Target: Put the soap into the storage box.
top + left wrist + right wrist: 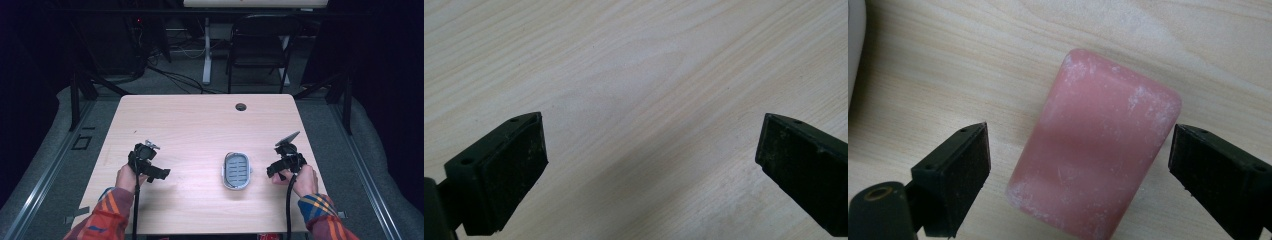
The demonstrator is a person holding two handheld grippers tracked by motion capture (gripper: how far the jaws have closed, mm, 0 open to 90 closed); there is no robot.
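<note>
Here: soap dish (pixel 236 171) empty on table (pixel 200 125); right tongs (pixel 1078 160) apart around pink soap bar (pixel 1095 145); left tongs (pixel 651 155) apart.

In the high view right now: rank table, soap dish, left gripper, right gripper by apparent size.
1. table, by far largest.
2. soap dish, left gripper and right gripper: all look about alike, so I won't rank them.

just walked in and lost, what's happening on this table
A person sits at a wooden table with a gripper in each hand. The right gripper is open with its jaws either side of a pink bar of soap lying on the wood, not yet gripped. The left gripper is open over bare table. An empty soap dish sits between the hands.
</note>
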